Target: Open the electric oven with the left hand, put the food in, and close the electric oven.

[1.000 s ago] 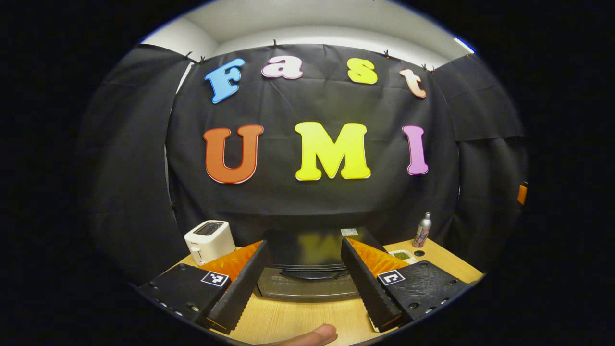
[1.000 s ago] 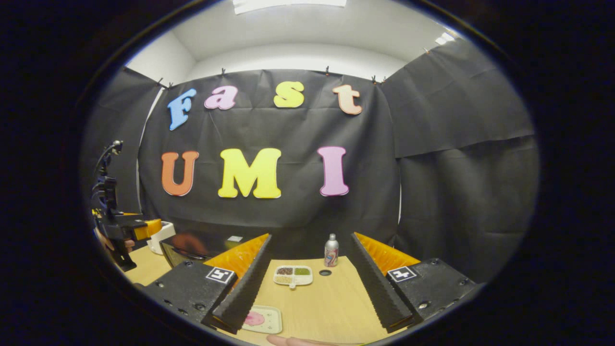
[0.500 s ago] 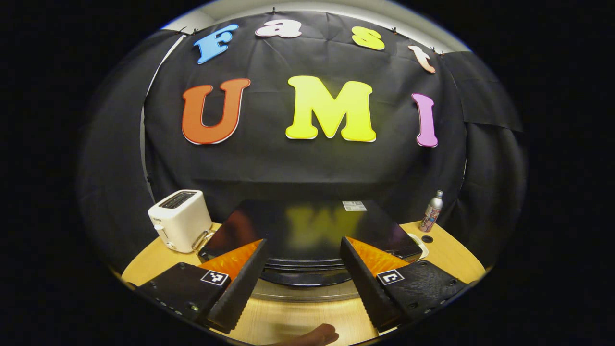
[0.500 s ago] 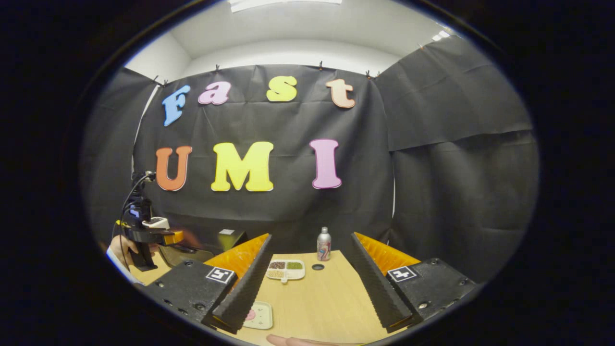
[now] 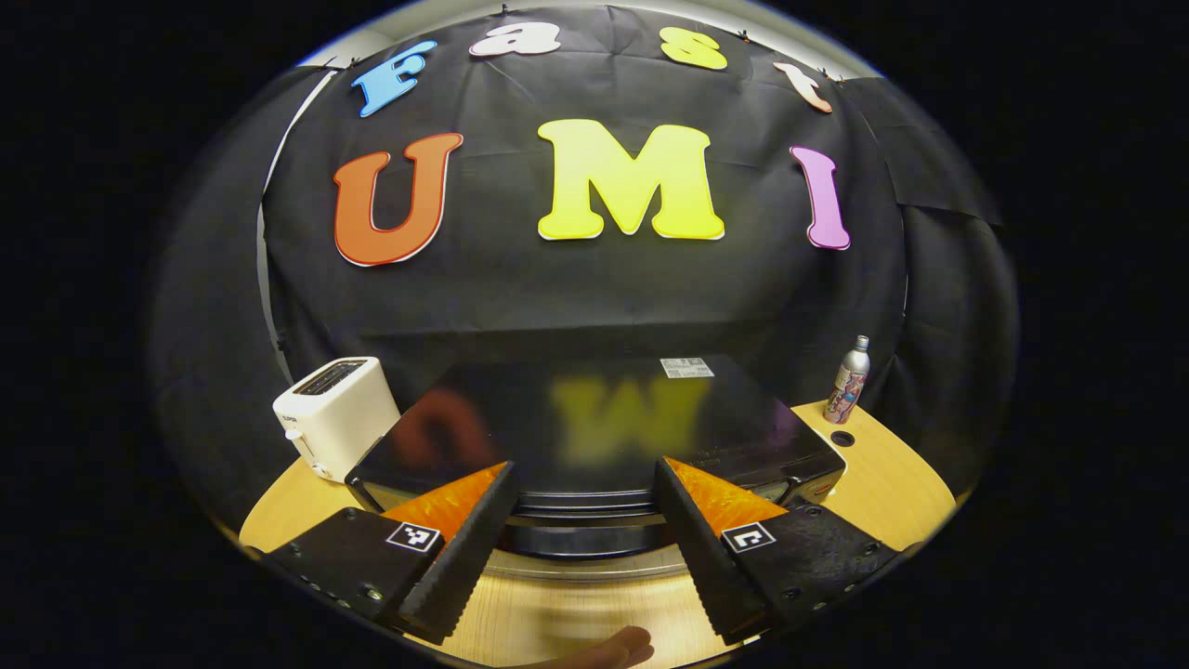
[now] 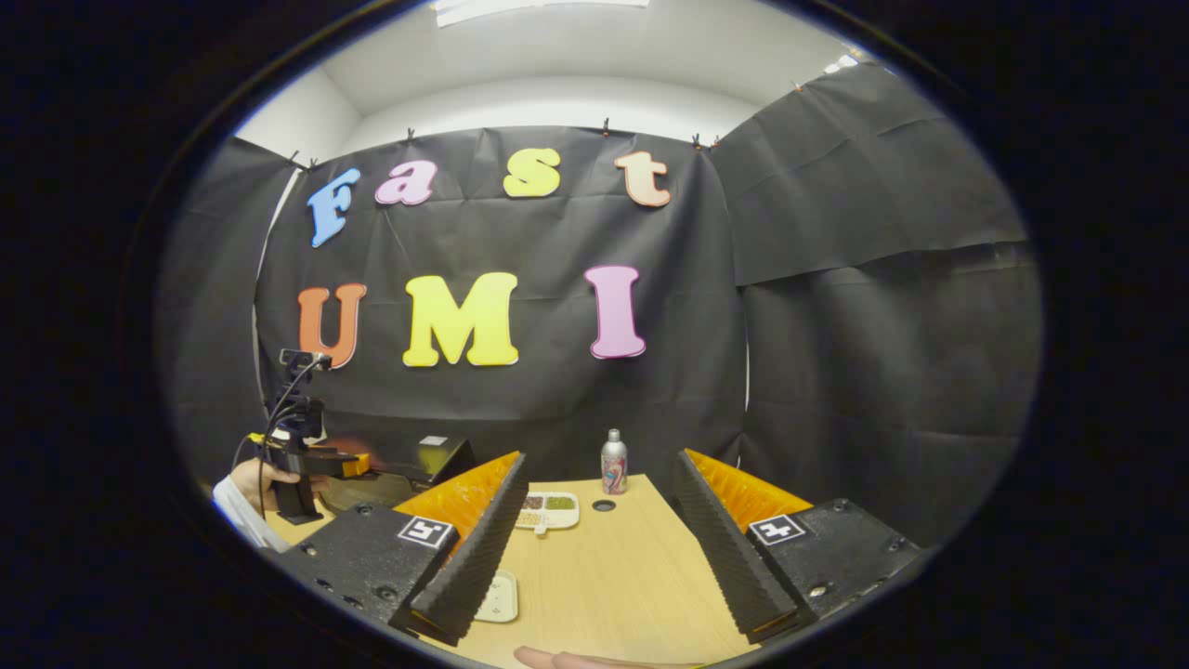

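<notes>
We see the surface (image 6: 613,576), pale wood, carrying everything. On it sits the oven (image 5: 594,437), a big black glossy box, just ahead of the left gripper (image 5: 581,544), whose fingers are spread wide with nothing between them. We judge the oven heavy and stiff, its sheen likely slippery; the door handle is the place to take hold, but the front is cut off behind the fingers, so we cannot make it out. A toaster (image 5: 330,413) stands beside the oven. The right gripper (image 6: 594,548) is likewise released and bare above the surface. Beyond it lie a tray (image 6: 548,510) of food, a bottle (image 6: 612,462) and a plate (image 6: 497,599), half hidden.
</notes>
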Available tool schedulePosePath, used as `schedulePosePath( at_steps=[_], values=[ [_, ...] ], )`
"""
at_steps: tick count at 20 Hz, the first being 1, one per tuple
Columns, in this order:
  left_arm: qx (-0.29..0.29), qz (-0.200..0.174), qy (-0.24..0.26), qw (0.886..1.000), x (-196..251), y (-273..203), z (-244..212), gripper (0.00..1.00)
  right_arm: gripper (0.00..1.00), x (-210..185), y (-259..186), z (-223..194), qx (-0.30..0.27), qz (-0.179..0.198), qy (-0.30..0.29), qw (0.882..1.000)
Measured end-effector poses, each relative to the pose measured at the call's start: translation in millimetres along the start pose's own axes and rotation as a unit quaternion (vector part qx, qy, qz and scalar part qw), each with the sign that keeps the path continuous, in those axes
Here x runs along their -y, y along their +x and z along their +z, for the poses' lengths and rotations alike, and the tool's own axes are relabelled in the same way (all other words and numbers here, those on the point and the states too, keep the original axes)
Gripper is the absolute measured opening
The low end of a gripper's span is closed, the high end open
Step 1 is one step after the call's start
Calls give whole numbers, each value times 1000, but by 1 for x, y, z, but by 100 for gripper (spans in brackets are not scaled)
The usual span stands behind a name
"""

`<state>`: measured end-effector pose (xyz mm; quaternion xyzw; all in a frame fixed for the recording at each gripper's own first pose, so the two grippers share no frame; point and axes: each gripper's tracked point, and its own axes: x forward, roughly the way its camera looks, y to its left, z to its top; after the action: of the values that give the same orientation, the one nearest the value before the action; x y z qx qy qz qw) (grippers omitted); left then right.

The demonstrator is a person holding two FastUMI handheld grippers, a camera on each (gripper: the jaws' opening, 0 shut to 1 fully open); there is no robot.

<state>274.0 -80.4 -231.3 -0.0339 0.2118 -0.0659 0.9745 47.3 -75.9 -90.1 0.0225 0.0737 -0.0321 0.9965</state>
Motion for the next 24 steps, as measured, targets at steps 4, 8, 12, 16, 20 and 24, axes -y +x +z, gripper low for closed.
schedulePosePath(
  at_steps=[4, 8, 12, 16, 20, 24],
  values=[
    [-1, -7, 4, 1000, 0, 0, 0, 95, 96, 3, -22, 4, 1, -1, 7, 1000],
    [-1, -3, 3, 1000, -1, -3, -2, 95, 96, 4, -47, 8, 7, 0, 6, 1000],
    [-6, 3, 13, 1000, -2, -19, -9, 96, 100, 6, -66, 10, 12, -2, 6, 1000],
    [-10, -3, 11, 1000, -1, -32, -17, 95, 100, 6, -80, 11, 14, 0, 6, 1000],
    [-12, -4, 10, 1000, -1, -51, -28, 96, 96, 4, -90, 12, 17, 2, 5, 1000],
    [-12, -9, 9, 1000, 0, -69, -42, 96, 96, 3, -98, 12, 19, 3, 6, 1000]
  ],
)
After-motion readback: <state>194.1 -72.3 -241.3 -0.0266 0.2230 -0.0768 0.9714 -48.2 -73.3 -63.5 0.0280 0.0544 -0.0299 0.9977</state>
